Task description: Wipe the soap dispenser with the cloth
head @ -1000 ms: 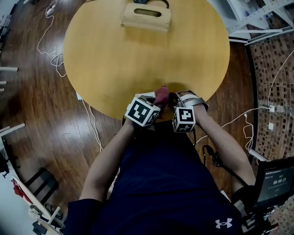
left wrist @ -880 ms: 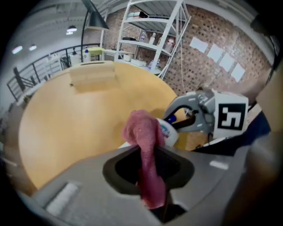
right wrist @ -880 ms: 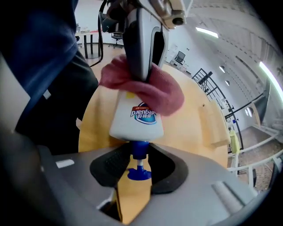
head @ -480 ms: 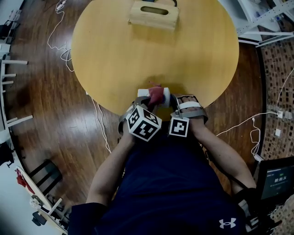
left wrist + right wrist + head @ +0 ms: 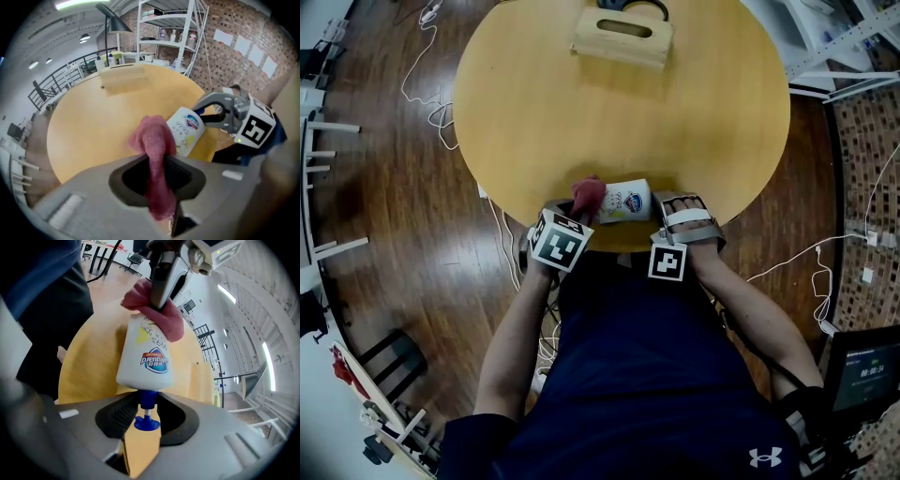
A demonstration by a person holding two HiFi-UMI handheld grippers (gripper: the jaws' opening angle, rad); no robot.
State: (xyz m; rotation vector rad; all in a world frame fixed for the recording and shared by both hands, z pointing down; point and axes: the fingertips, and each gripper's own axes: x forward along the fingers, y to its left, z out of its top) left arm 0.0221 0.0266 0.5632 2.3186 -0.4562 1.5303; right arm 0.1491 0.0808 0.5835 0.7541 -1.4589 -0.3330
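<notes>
Head view places the soap dispenser (image 5: 624, 200) at the near edge of the worktop (image 5: 534, 112), directly in front of you and between the two grippers. Its long axis runs left to right. The blue pump end points right and the flat base points left.

**Right gripper** (image 5: 659, 204)
- The jaws are part closed on the blue pump neck.
- The right gripper view shows the white body projecting straight out from the jaws along their line.
- No view shows whether the body rests on the worktop or is held just clear of it.

**Left gripper** (image 5: 579, 210)
- The jaws are pressed fully together on the cloth (image 5: 588, 194).
- The red cloth stands out beyond the jaw tips as a bunched pad, and a tail hangs back between the jaws.
- In the left gripper view the dispenser (image 5: 186, 130) lies just right of the cloth (image 5: 153, 140), slanting away to the right.

**Contact point**
- In the right gripper view the cloth (image 5: 158, 311) lies against the base end of the dispenser (image 5: 144, 357), the end farthest from the right jaws.

**What the coming move depends on**
- The left gripper is the one at the base end, and the unwiped length of the body lies to its right.
- Judged from this layout, a wiping stroke should run rightward along the long axis, from the base toward the pump neck.
- Keep the right jaws steady on the neck. The grip is on a narrow part, so side pressure from the cloth could swing the body about that point.
</notes>
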